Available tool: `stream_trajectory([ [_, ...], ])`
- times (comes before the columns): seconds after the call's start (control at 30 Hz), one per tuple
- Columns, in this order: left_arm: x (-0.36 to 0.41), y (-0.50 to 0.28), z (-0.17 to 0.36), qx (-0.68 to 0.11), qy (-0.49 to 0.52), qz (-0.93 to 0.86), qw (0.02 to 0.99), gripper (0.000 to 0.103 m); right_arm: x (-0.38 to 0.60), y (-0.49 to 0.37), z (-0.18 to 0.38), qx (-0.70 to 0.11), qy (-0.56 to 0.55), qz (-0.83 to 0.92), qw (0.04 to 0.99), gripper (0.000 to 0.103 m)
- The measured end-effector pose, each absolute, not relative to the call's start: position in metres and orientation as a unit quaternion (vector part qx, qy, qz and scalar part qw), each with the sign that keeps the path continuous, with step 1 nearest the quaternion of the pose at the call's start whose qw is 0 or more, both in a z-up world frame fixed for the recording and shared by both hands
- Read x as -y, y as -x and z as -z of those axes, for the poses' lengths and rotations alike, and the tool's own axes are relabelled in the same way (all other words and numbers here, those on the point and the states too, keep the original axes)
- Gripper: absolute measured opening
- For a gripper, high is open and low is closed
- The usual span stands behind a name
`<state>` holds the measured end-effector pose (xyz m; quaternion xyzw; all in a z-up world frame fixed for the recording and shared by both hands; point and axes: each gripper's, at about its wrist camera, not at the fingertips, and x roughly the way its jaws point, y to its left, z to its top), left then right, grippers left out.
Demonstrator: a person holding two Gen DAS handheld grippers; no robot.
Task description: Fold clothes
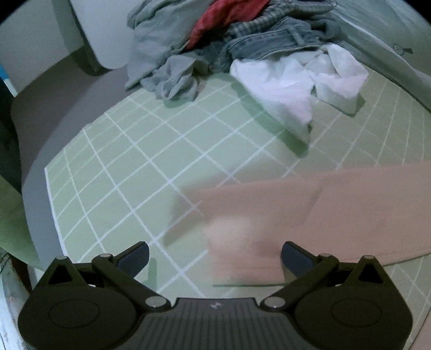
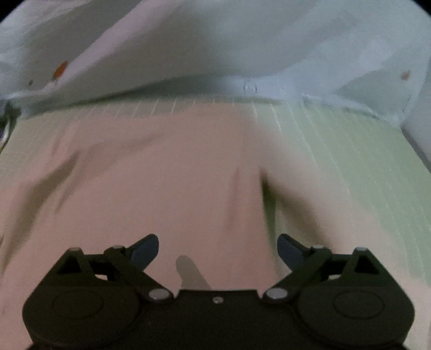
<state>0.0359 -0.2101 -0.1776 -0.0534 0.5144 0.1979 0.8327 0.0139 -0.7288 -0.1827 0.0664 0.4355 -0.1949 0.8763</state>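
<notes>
A pale pink garment (image 1: 336, 210) lies spread on the green gridded mat (image 1: 121, 175); its left end reaches in front of my left gripper (image 1: 215, 255), which is open and empty just above it. In the right wrist view the same pink garment (image 2: 161, 175) fills the middle, blurred, with a crease near its right edge. My right gripper (image 2: 218, 249) is open and empty over it. The green mat (image 2: 350, 161) shows to the right.
A pile of unfolded clothes sits at the mat's far side: a white shirt (image 1: 296, 83), jeans (image 1: 269, 40), a red item (image 1: 215, 18), grey-blue pieces (image 1: 172, 78). A pale bedsheet (image 2: 242, 40) rises behind the mat. The grey table edge (image 1: 40, 134) curves at left.
</notes>
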Motion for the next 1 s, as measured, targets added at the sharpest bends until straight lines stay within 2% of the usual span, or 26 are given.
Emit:
stream_trajectory([
  [0.07,0.199,-0.034,0.179,-0.509,0.074,-0.184,0.837,0.102,0.709,0.008,0.187,-0.445,-0.062,0.199,0.871,0.096],
  [0.13,0.193,-0.035,0.179,-0.508,0.093,-0.17,0.84,0.097,0.698,0.022,0.191,-0.452,-0.068,0.203,0.866,0.097],
  [0.23,0.192,-0.037,0.177,-0.494,0.086,-0.159,0.851,0.081,0.689,0.035,0.2,-0.453,-0.091,0.228,0.857,0.097],
  [0.3,0.193,-0.039,0.173,-0.482,0.075,-0.139,0.862,0.043,0.682,0.041,0.208,-0.453,-0.104,0.245,0.851,0.097],
  [0.33,0.192,-0.041,0.172,-0.479,0.068,-0.133,0.865,0.03,0.678,0.044,0.212,-0.453,-0.111,0.253,0.848,0.098],
  [0.37,0.19,-0.043,0.172,-0.477,0.062,-0.126,0.868,0.01,0.674,0.047,0.216,-0.452,-0.117,0.261,0.845,0.099],
  [0.43,0.186,-0.048,0.171,-0.471,0.052,-0.118,0.872,0.009,0.669,0.054,0.216,-0.443,-0.128,0.272,0.845,0.1],
  [0.5,0.17,-0.052,0.17,-0.466,0.063,-0.141,0.871,0.002,0.667,0.059,0.217,-0.446,-0.137,0.275,0.841,0.1],
  [0.67,0.151,-0.048,0.164,-0.464,0.078,-0.153,0.869,0.004,0.668,0.072,0.214,-0.458,-0.139,0.275,0.834,0.101],
  [0.73,0.172,-0.037,0.161,-0.472,0.074,-0.112,0.872,0.014,0.669,0.078,0.213,-0.461,-0.138,0.274,0.833,0.101],
  [0.8,0.194,-0.027,0.159,-0.479,0.07,-0.07,0.872,0.032,0.674,0.089,0.21,-0.456,-0.15,0.279,0.831,0.101],
  [0.83,0.205,-0.022,0.158,-0.482,0.068,-0.05,0.872,0.036,0.675,0.095,0.209,-0.452,-0.156,0.284,0.831,0.101],
  [0.9,0.226,-0.011,0.156,-0.488,0.064,-0.008,0.871,0.052,0.679,0.107,0.208,-0.447,-0.162,0.292,0.83,0.101],
  [1.0,0.258,0.004,0.153,-0.495,0.057,0.054,0.865,0.067,0.689,0.122,0.208,-0.442,-0.164,0.3,0.829,0.101],
])
